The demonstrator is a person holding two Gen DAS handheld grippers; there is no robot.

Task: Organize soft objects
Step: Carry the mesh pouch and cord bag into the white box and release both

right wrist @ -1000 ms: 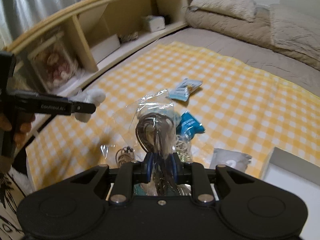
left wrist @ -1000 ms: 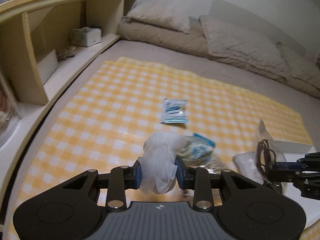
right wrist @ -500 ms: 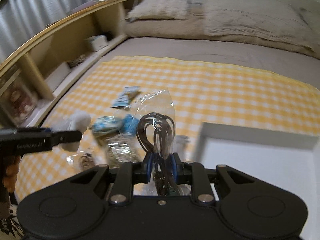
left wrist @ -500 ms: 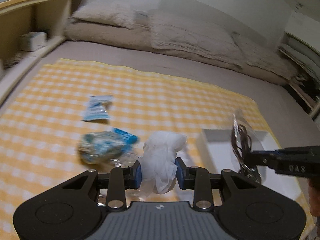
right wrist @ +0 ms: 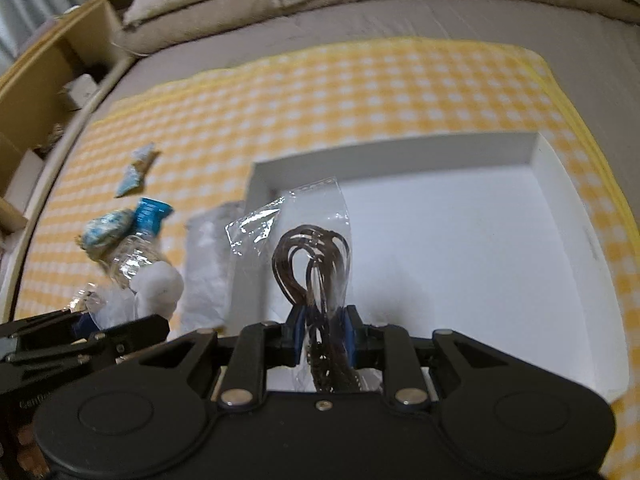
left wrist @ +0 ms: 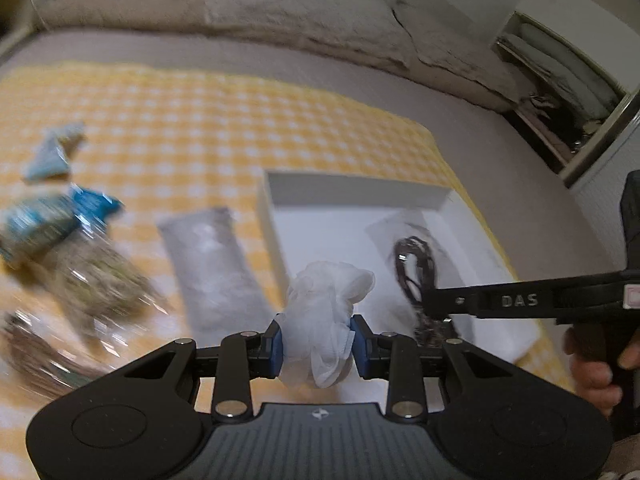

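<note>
letters "das" show in white on the side of the right gripper (left wrist: 430, 308), seen from the left wrist camera. part of a word, something like "gen", sits on the left gripper (right wrist: 86, 320) in the right wrist view, but it is too cut off to read

the left gripper (left wrist: 318, 340) pinches a white puffy bundle (left wrist: 326, 320) between its blue pads, squeezing it in the middle. the bundle hangs over the near left edge of the white box (left wrist: 352, 192)

the right gripper (right wrist: 322, 330) pinches a clear bag of dark brown cords (right wrist: 314, 264), pads pressed tight on the bag's lower part. the bag stands up over the inside of the white box (right wrist: 400, 156), near its front left corner

the box lies on a yellow checked cloth (right wrist: 360, 92). just beside the box on the left is a grey pouch (left wrist: 216, 268). farther left lie a blue packet (right wrist: 120, 232) and a small pale blue packet (right wrist: 138, 170), well apart from the box. any print on them is too blurry to read
</note>
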